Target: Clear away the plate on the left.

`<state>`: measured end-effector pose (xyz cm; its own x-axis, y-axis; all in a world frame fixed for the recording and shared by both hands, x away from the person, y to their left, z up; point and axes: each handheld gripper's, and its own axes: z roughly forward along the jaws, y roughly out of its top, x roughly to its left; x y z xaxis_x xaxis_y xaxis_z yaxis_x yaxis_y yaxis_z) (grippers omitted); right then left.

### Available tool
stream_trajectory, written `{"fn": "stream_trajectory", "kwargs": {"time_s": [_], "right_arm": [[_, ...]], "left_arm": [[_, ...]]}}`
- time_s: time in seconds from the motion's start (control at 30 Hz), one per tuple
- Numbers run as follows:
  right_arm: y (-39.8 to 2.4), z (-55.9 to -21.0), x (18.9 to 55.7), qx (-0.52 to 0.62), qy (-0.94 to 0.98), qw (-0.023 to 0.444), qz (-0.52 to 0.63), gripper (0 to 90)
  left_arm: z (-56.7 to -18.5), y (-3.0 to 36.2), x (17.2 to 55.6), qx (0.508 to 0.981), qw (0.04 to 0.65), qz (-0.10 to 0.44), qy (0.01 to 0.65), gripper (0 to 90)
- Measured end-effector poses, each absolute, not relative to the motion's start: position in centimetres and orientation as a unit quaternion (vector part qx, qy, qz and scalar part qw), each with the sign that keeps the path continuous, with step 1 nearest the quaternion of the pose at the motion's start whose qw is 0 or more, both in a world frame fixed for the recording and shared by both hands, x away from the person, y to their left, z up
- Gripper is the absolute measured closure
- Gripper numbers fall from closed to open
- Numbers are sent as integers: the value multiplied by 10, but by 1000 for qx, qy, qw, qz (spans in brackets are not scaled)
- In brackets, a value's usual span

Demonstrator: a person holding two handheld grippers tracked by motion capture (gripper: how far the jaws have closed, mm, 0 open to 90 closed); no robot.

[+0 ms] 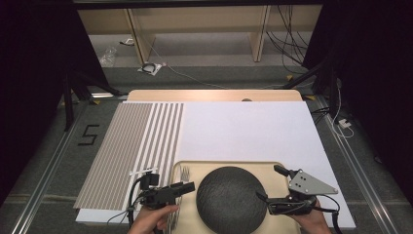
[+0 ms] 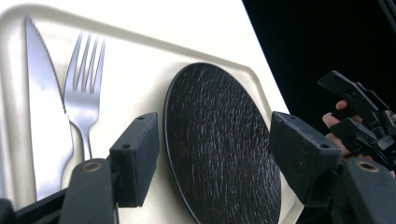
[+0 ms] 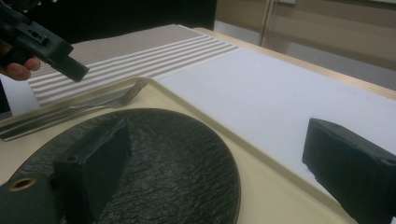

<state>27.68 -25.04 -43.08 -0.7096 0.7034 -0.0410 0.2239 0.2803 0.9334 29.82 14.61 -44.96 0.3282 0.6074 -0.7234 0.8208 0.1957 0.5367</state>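
A round black textured plate [image 1: 231,197] lies on a cream tray [image 1: 272,168] at the table's near edge. A fork [image 2: 84,93] and a knife [image 2: 44,107] lie side by side on the tray's left part. My left gripper [image 1: 187,187] hovers over the cutlery and points right toward the plate. Its jaws stand open with nothing between them, and the plate [image 2: 219,154] lies beyond. My right gripper [image 1: 270,184] is at the plate's right rim, open. One of its jaws is above the plate [image 3: 177,172], the other outside the tray's edge [image 3: 261,186], touching neither.
A grey and white striped placemat [image 1: 131,146] lies left of the tray on a white sheet [image 1: 243,126] that covers the wooden table [image 1: 214,95]. Beyond the table are the floor, cables and wooden shelving.
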Motion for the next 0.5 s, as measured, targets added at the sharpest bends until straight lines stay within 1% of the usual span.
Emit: {"fn": "stream_trajectory", "kwargs": {"time_s": [0.13, 0.27, 0.5], "right_arm": [[-250, -431, 277, 303, 766, 230, 518, 89], [-251, -431, 277, 304, 765, 228, 520, 89], [-251, -431, 277, 304, 764, 227, 521, 89]], "left_arm": [[-446, 149, 300, 631, 532, -94, 557, 329], [-442, 151, 299, 648, 537, -62, 536, 321], [-436, 154, 299, 662, 550, -35, 507, 305]]}}
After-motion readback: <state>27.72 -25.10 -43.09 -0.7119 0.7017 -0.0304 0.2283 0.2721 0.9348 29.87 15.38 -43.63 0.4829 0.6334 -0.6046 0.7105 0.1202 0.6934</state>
